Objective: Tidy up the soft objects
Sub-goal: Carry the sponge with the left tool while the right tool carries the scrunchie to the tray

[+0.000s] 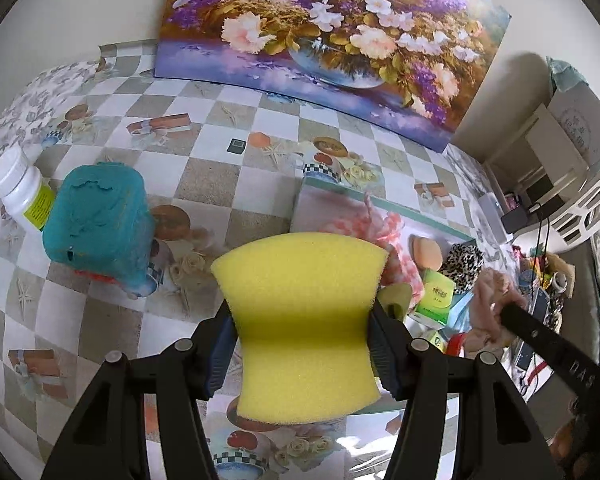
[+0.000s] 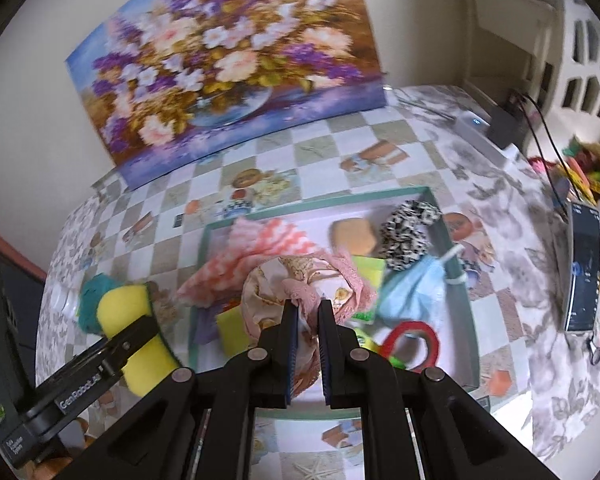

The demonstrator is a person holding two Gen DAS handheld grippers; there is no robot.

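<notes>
Meanwhile left gripper [image 1: 302,336] clamped the yellow sponge [image 1: 304,320], right gripper [image 2: 309,316] apparently pinched pink cloth [image 2: 300,292] over the tray [image 2: 458,308]; lift slowly, avoiding snags.

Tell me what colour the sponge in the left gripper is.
Yellow. The sponge shows best in the left wrist view.

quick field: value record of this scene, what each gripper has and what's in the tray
left gripper: shut on yellow sponge, squeezed at its middle
right gripper: shut on pink cloth, over the tray
tray: green rim, holds leopard print item, tan sponge, light blue cloth, red ring
outside tray: teal container, white bottle
backdrop: flower painting
</notes>
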